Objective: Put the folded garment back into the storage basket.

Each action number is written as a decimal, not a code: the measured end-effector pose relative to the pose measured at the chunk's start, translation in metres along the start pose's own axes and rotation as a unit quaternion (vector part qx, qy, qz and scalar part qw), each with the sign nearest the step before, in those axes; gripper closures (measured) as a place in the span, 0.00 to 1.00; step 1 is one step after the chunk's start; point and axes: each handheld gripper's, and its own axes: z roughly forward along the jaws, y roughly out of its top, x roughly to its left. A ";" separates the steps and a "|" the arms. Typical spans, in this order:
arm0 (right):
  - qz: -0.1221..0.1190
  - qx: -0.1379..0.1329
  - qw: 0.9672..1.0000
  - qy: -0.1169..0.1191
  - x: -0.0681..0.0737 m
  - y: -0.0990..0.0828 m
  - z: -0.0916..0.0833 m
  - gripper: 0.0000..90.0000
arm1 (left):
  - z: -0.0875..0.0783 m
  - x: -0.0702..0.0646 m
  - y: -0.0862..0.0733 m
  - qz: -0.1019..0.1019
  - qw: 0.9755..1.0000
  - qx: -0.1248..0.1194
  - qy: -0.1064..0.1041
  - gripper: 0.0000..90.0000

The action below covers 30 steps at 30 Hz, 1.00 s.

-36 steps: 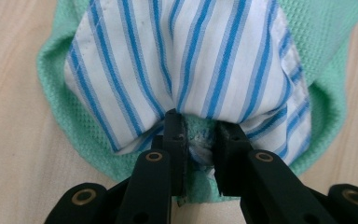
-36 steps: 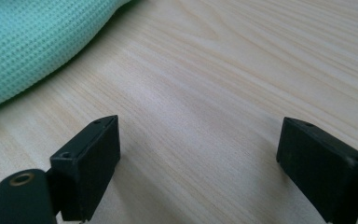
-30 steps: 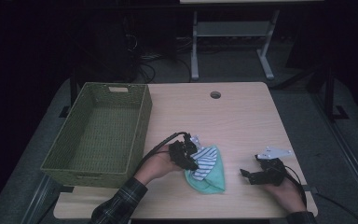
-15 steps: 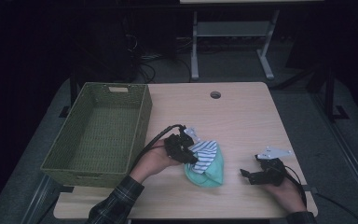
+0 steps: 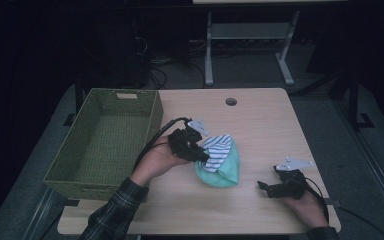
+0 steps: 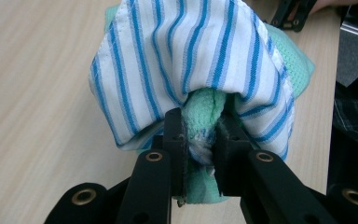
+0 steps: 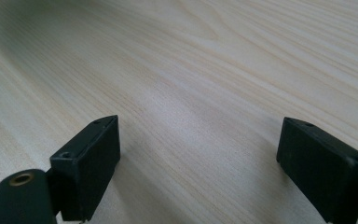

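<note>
We see a pale wooden worktop with a round cable hole, standing on grey carpet. Behind it, in a dim room, stands a grey metal frame with 2 legs, cables lying beside it.

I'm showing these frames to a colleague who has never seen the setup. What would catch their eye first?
Most striking is the bundle of cloth near the middle of the table: a blue-striped white piece over a mint-green one, pinched by the left gripper. Next, the green woven basket at the table's left edge. The right gripper rests open near the front right corner, on bare wood.
</note>
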 end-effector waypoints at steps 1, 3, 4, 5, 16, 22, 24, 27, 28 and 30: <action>0.000 0.000 1.000 0.000 0.000 0.000 0.000 0.14 | -0.005 0.001 0.001 -0.001 1.000 -0.001 0.004 0.85; 0.000 0.000 1.000 0.000 0.000 0.000 0.000 0.14 | -0.012 0.003 0.002 -0.002 1.000 -0.003 0.010 0.85; 0.000 0.000 1.000 0.000 0.000 0.000 0.000 0.14 | -0.016 0.004 0.003 -0.004 1.000 -0.006 0.014 0.85; -0.001 0.000 1.000 0.000 0.000 0.000 0.000 0.14 | -0.020 0.006 0.004 -0.003 1.000 -0.007 0.016 0.85; 0.001 0.000 1.000 0.000 0.000 0.000 0.000 0.14 | -0.061 0.017 0.006 -0.012 0.999 -0.014 0.049 0.85; 0.002 0.000 1.000 0.000 0.000 0.000 0.000 0.14 | -0.083 0.026 -0.002 -0.028 0.997 -0.020 0.072 0.85; 0.001 0.000 1.000 -0.001 0.000 0.000 0.000 0.14 | -0.090 0.030 -0.006 -0.035 0.996 -0.022 0.080 0.85; 0.001 0.000 1.000 -0.001 0.000 0.000 0.000 0.14 | -0.100 0.036 -0.014 -0.048 0.994 -0.027 0.090 0.85; 0.001 0.000 1.000 -0.001 0.000 0.000 0.000 0.14 | -0.103 0.037 -0.017 -0.056 0.994 -0.031 0.094 0.85; 0.001 0.000 1.000 -0.001 0.000 0.000 0.000 0.14 | -0.110 0.040 -0.022 -0.064 0.992 -0.035 0.099 0.85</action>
